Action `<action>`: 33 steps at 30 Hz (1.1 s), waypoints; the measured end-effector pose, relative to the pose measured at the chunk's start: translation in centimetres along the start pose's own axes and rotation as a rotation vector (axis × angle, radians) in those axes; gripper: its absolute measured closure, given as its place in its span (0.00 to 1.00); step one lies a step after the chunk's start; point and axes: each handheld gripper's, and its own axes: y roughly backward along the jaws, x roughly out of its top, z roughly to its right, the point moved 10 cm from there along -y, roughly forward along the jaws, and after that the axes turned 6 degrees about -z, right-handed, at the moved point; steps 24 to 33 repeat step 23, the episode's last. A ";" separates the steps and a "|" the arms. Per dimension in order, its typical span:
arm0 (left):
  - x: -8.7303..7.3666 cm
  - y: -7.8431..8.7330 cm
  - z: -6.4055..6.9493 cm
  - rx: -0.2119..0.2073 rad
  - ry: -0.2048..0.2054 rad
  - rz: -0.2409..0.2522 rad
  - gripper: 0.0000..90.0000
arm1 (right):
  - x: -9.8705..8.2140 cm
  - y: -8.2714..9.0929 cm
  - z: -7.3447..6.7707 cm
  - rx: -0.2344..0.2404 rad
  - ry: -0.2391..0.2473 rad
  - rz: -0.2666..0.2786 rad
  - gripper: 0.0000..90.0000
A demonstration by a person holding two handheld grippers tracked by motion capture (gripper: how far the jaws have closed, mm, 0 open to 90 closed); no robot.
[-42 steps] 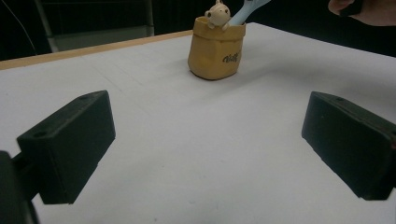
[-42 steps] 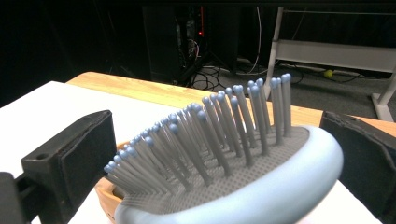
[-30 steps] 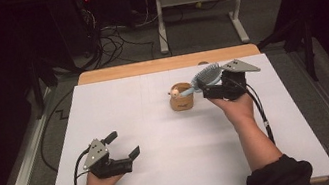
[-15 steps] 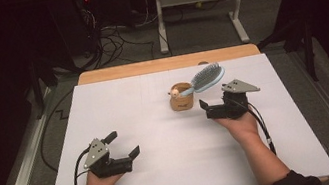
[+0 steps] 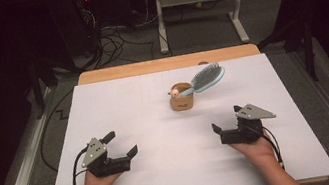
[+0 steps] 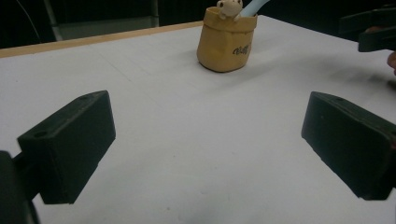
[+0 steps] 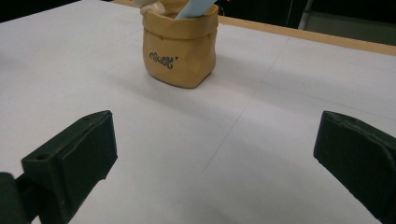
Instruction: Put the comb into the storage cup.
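Note:
A tan soft pouch (image 5: 182, 99) stands upright at the middle back of the white table top (image 5: 166, 173). A light blue hairbrush (image 5: 205, 78) leans out of it to the right, handle inside, beside a small beige figure (image 5: 173, 91). My left gripper (image 5: 121, 143) rests open near the front left with nothing between its jaws. My right gripper (image 5: 227, 119) is open at the front right, well short of the pouch. The left gripper view has the pouch (image 6: 227, 45) ahead of the open left gripper (image 6: 205, 144). The right gripper view has the pouch (image 7: 180, 46) beyond the open right gripper (image 7: 215, 158).
A wooden strip (image 5: 168, 64) edges the table's far side. Behind it on the dark floor are cables (image 5: 113, 42) and a white table frame (image 5: 198, 0). A metal rail (image 5: 20, 182) runs along the left side.
My right gripper has drawn back from the hairbrush at the pouch toward the near edge and now sits low and open. The brush stays leaning in the pouch. The left gripper is unmoved.

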 end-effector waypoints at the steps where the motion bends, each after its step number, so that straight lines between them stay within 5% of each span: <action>1: 0.0 0.1 0.0 0.000 0.001 0.001 0.04 | -0.2 0.5 0.1 0.001 0.002 0.005 0.00; 10: 0.0 0.9 -0.8 0.008 0.023 0.003 0.04 | -2.5 4.7 1.4 -0.006 -0.006 0.072 0.00; 15: -0.5 1.3 -0.6 -0.005 0.020 -0.013 0.04 | -2.9 6.6 2.7 -0.033 -0.049 0.120 0.00; 33: -0.5 1.2 -0.6 0.004 0.022 -0.007 0.04 | -2.6 6.9 3.4 -0.033 -0.074 0.149 0.00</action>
